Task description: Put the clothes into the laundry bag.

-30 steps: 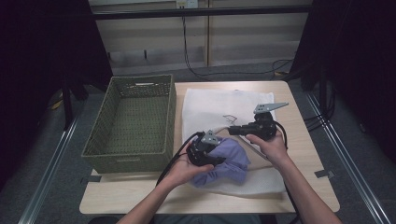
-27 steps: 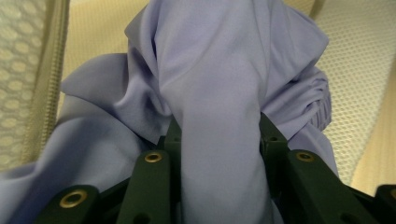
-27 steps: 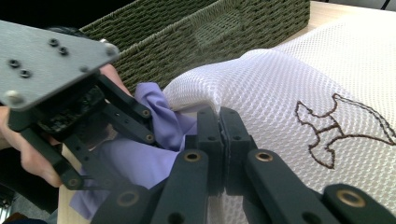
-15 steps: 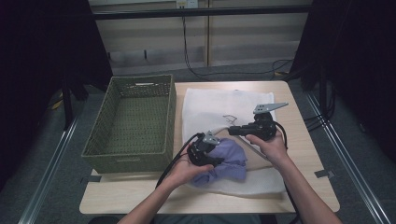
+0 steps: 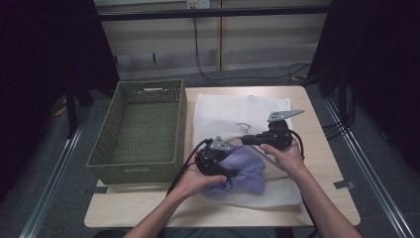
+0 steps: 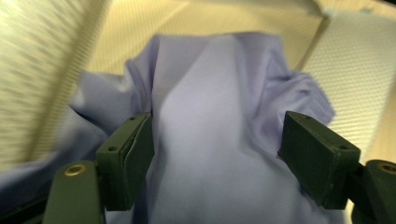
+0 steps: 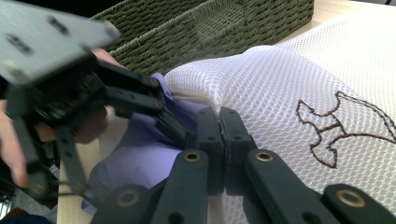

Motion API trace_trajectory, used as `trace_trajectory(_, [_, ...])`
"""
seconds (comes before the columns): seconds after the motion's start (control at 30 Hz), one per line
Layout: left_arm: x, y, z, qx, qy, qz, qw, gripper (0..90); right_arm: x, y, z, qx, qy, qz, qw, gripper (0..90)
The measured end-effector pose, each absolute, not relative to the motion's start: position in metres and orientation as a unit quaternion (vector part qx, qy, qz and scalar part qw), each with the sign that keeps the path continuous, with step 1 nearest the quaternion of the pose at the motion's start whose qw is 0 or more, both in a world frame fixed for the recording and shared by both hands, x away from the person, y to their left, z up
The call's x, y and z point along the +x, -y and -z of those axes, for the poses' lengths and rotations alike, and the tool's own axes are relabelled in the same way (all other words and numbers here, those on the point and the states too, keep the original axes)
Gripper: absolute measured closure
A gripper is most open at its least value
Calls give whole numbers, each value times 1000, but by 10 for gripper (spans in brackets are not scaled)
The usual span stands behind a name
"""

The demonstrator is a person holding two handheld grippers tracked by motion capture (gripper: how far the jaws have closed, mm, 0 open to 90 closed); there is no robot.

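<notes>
- Woven green basket (image 5: 138, 130) at left of centre in the high view, showing nothing inside.
- White mesh laundry bag (image 5: 237, 111) flat at centre, lilac garment (image 5: 245, 171) bunched at its lower mouth.
- Left gripper (image 6: 217, 154) just been opening, jaws wide apart, garment between but unpressed.
- Right gripper (image 7: 219, 140) clamped tight on the mesh bag's rim.

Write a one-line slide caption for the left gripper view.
Open left gripper with its jaws either side of a crumpled purple cloth lying on a white mesh bag.
</notes>
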State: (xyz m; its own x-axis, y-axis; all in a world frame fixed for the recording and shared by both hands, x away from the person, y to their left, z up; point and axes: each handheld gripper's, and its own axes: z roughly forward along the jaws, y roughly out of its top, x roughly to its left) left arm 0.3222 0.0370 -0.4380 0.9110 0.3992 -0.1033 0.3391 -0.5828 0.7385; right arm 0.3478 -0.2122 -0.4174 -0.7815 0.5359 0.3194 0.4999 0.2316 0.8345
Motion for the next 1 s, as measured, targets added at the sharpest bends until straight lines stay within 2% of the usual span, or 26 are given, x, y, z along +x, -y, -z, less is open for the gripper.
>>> trace_trajectory(0.2, [316,-59,423,879,-212,-43,424,284,347,212,420,332,-785,-523,14,891])
trace_trajectory(0.3, [307,-68,420,875,-195,-50,439,361,347,211,421,332,-786,-521,12,891])
trace_trajectory(0.37, [305,-74,419,877,-195,-45,437,371,346,210,421,331,-788,-519,11,891])
trace_trajectory(0.53, [298,-86,420,880,-185,-40,435,470,345,211,423,331,-790,-516,10,891])
trace_trajectory(0.67, [291,-88,427,889,-179,-33,421,449,345,211,424,332,-792,-512,10,891])
trace_trajectory(0.77, [287,-92,436,888,-175,-43,423,346,344,212,425,333,-793,-510,9,892])
trace_trajectory(0.83, [285,-94,441,888,-174,-39,423,310,343,212,426,333,-794,-508,7,891])
trace_trajectory(1.0, [282,-93,449,895,-171,-33,410,308,343,212,428,332,-797,-505,6,891])
